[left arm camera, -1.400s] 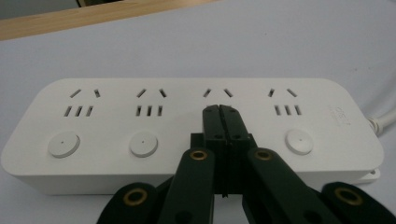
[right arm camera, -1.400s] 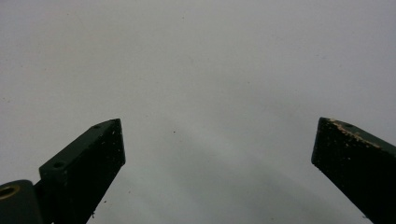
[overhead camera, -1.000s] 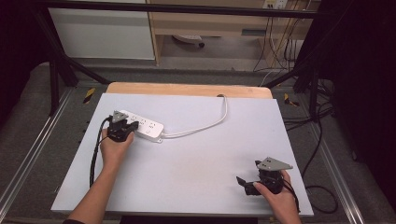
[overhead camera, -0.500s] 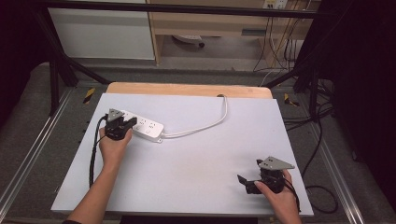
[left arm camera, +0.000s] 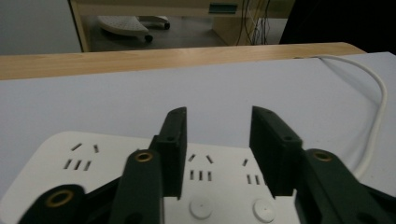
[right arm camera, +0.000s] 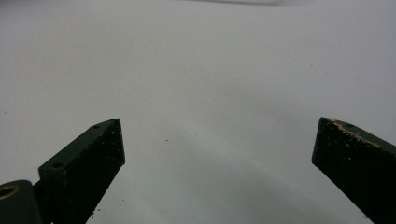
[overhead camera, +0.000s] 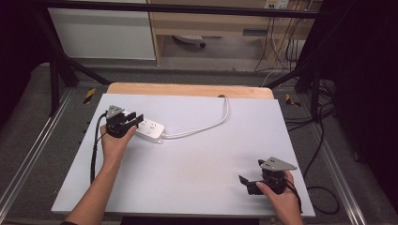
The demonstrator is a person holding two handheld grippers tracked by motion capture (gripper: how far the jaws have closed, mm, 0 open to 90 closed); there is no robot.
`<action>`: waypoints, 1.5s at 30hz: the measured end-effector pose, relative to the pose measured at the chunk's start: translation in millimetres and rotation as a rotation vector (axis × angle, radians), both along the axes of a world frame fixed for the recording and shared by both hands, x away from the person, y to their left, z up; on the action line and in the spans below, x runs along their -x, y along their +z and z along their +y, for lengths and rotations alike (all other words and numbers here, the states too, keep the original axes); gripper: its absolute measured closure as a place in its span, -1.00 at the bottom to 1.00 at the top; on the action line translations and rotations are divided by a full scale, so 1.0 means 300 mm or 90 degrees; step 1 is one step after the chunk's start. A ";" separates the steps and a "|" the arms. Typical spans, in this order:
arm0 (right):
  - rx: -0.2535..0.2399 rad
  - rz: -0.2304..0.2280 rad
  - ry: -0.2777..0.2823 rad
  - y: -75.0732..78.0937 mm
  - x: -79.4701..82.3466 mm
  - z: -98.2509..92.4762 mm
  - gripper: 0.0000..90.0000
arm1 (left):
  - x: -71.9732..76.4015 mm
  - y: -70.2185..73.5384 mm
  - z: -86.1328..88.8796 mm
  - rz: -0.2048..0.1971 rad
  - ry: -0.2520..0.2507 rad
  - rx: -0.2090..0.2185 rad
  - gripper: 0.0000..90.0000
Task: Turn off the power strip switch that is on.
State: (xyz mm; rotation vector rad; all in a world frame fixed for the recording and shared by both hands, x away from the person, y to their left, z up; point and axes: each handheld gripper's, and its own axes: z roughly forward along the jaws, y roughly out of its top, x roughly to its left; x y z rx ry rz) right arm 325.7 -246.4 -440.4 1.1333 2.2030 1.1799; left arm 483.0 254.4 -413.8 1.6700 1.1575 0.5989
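On the far left I see dark floor and a black frame leg beside the desk (overhead camera: 187, 187), a pale grey-white board on a wooden top whose edge shows along the far side. My left claw (overhead camera: 133, 117) sits at the board's left, over the near end of the white power strip (overhead camera: 149, 130). Its jaws have just been opening and now stand apart above the strip's sockets, pressing on nothing. In the left gripper view the strip's near end is cut off by the jaws. The strip's white cable (overhead camera: 206, 126) curves rightward to the far edge and drops out of sight. Behind the desk stand a white cabinet and a wooden shelf with tangled cords. My right claw (overhead camera: 248, 180) rests at the near right, well apart from the strip, jaws spread wide over bare board. The room's right side is too dark to make out.
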 end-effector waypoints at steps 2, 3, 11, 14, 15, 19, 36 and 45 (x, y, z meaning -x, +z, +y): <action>-0.002 0.002 -0.001 0.000 -0.001 0.002 -0.93 | -0.001 -0.001 -0.014 -0.004 -0.011 -0.005 0.07; 0.000 0.000 0.001 0.001 -0.002 0.002 -0.93 | -0.001 -0.001 -0.017 0.000 -0.016 -0.001 0.00; 0.000 0.000 0.002 0.001 -0.001 0.004 -0.93 | 0.004 0.004 -0.025 0.003 -0.018 0.000 -0.61; 0.000 0.001 0.001 0.002 0.001 0.006 -0.93 | 0.007 0.007 -0.028 0.007 -0.016 -0.001 -0.72; 0.001 0.000 0.001 0.001 0.002 0.007 -0.93 | 0.007 0.008 -0.028 0.009 -0.016 -0.002 -0.74; 0.000 0.002 0.005 -0.001 -0.003 0.012 -0.93 | 0.011 0.013 -0.031 -0.002 -0.009 -0.028 -0.81; 0.005 -0.006 -0.003 0.006 0.004 0.010 -0.93 | 0.106 0.088 -0.037 -0.009 -0.057 -0.026 -0.87; 0.005 -0.011 -0.013 0.005 0.001 0.000 -0.91 | 0.164 0.127 -0.017 -0.010 -0.074 0.003 -0.87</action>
